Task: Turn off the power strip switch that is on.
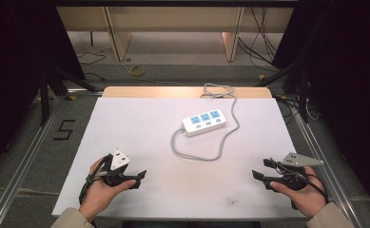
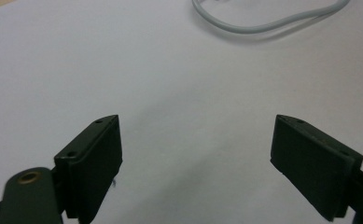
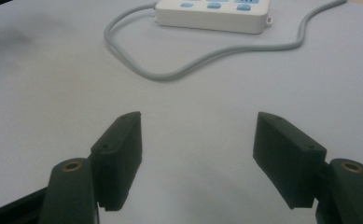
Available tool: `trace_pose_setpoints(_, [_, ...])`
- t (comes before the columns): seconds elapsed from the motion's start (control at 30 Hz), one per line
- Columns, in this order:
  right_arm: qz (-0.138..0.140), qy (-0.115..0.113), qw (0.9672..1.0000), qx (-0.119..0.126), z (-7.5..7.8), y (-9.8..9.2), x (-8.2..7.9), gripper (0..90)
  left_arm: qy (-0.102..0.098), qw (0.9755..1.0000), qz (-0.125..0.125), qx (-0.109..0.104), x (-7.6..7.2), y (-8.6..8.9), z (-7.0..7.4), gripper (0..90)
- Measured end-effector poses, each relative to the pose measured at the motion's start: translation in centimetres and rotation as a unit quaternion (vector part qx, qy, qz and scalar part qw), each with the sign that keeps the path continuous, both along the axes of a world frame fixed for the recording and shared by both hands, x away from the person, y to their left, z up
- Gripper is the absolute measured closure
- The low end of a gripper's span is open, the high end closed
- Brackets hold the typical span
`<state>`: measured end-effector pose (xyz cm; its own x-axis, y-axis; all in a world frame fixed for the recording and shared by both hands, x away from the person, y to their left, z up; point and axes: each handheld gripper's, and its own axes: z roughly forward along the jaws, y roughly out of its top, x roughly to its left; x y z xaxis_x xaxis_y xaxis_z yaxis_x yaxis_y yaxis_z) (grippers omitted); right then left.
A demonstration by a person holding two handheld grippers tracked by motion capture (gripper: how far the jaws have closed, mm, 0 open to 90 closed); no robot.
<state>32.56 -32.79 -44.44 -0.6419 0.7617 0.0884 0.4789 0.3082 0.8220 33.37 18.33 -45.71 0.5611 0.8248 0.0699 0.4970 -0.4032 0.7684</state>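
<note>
From the high view, your left gripper (image 1: 140,175) rests low at about 7 o'clock on the white surface (image 1: 125,123) and your right gripper (image 1: 258,175) mirrors it at about 5 o'clock, both aimed inward toward the middle; that looks like a neutral ready stance, leaving the working area open. The power strip (image 1: 204,122) lies just past centre, toward 12 o'clock, sockets up, so its face is reachable from above, and its grey cable (image 1: 192,154) loops toward you before swinging back along the strip's right side and off the far edge at 12 o'clock. Neither gripper touches the strip or cable; both are well apart from them. In the left gripper view, your fingers (image 2: 93,163) are spread wide with bare surface between them, holding nothing, and a bend of the cable (image 2: 263,25) crosses at 1 o'clock, so that loop seems the nearest thing for this hand. In the right gripper view, the fingers (image 3: 121,154) are likewise spread and empty, and the strip (image 3: 212,14) sits at 12 o'clock with the cable (image 3: 179,70) curving below it, which suggests this hand is lined up to approach the strip's body head-on.
</note>
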Motion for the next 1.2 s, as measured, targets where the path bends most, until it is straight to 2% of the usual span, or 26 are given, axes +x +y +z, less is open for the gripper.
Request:
trace_pose_setpoints(0.2, [0.001,0.002,1.0000,-0.007,0.1,0.1,-0.1,40.3,0.001,1.0000,0.003,0.003,0.0,0.1,0.0,17.0])
trace_pose_setpoints(0.3, [0.002,0.002,0.9998,-0.020,0.3,0.5,-0.2,52.0,0.000,1.0000,0.003,0.005,0.0,0.1,0.0,17.3])
trace_pose_setpoints(0.4, [0.003,-0.004,0.9995,-0.031,0.6,0.9,0.0,64.7,0.017,0.9997,0.013,0.014,0.1,0.3,-0.3,18.0])
trace_pose_setpoints(0.47, [0.004,-0.007,0.9991,-0.041,0.8,1.1,0.0,71.6,0.020,0.9996,0.014,0.011,0.2,0.3,-0.3,17.6])
trace_pose_setpoints(0.57, [0.003,-0.012,0.9987,-0.049,1.0,1.4,0.1,81.0,0.018,0.9997,0.016,0.005,0.2,0.3,-0.3,17.5])
trace_pose_setpoints(0.7, [-0.006,-0.007,0.9989,-0.046,1.4,1.6,0.7,89.4,0.013,0.9998,0.015,0.001,0.3,0.2,-0.3,17.4])
trace_pose_setpoints(1.2, [0.007,0.002,0.9986,-0.052,2.5,3.6,3.0,90.0,0.014,0.9997,0.019,0.001,0.4,0.2,-0.4,17.9])
